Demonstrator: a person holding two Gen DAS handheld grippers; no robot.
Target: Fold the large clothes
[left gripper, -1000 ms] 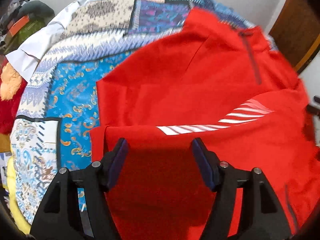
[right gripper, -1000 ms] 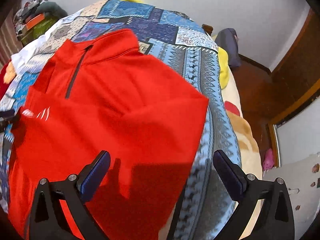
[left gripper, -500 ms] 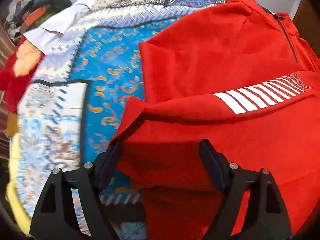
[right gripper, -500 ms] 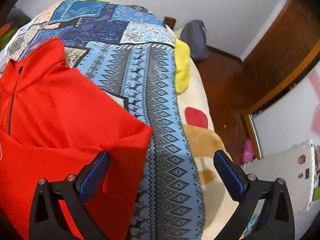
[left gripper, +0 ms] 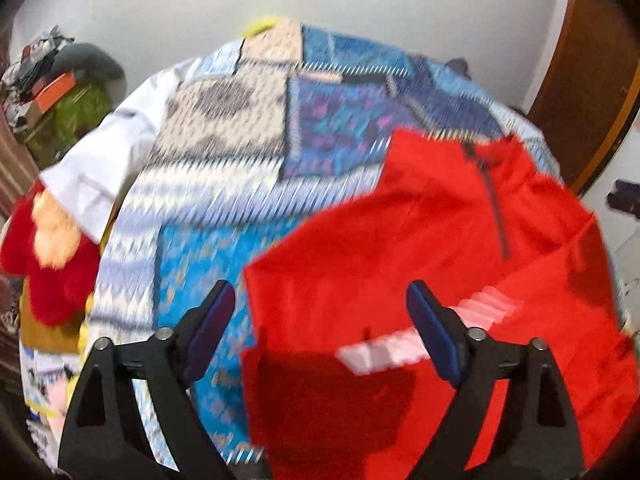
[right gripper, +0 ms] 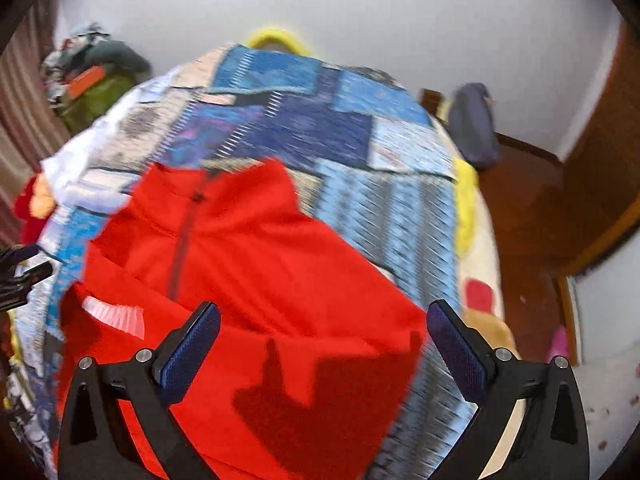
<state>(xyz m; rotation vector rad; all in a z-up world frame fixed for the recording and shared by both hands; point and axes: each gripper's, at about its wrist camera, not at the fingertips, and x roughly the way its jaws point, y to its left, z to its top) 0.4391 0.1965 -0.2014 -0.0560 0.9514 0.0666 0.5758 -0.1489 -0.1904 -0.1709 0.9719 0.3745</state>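
A red zip-neck shirt (left gripper: 400, 248) with white stripes lies partly folded on a patchwork bedspread (left gripper: 240, 132); it also shows in the right wrist view (right gripper: 256, 264). My left gripper (left gripper: 320, 320) is open and empty above the shirt's left edge. My right gripper (right gripper: 320, 336) is open and empty above the shirt's lower right part. The left gripper's tips show at the left edge of the right wrist view (right gripper: 20, 268). Both views are blurred by motion.
A white cloth (left gripper: 108, 160) and a red plush toy (left gripper: 44, 256) lie at the bed's left side. A pile of bags (right gripper: 92, 76) sits at the back left. A grey bag (right gripper: 472, 124) and wooden floor (right gripper: 528, 216) are to the right.
Both grippers have pulled back and tilted up from the shirt, so more of the bed and wall shows. Both stay open. The shirt lies with its lower part folded up.
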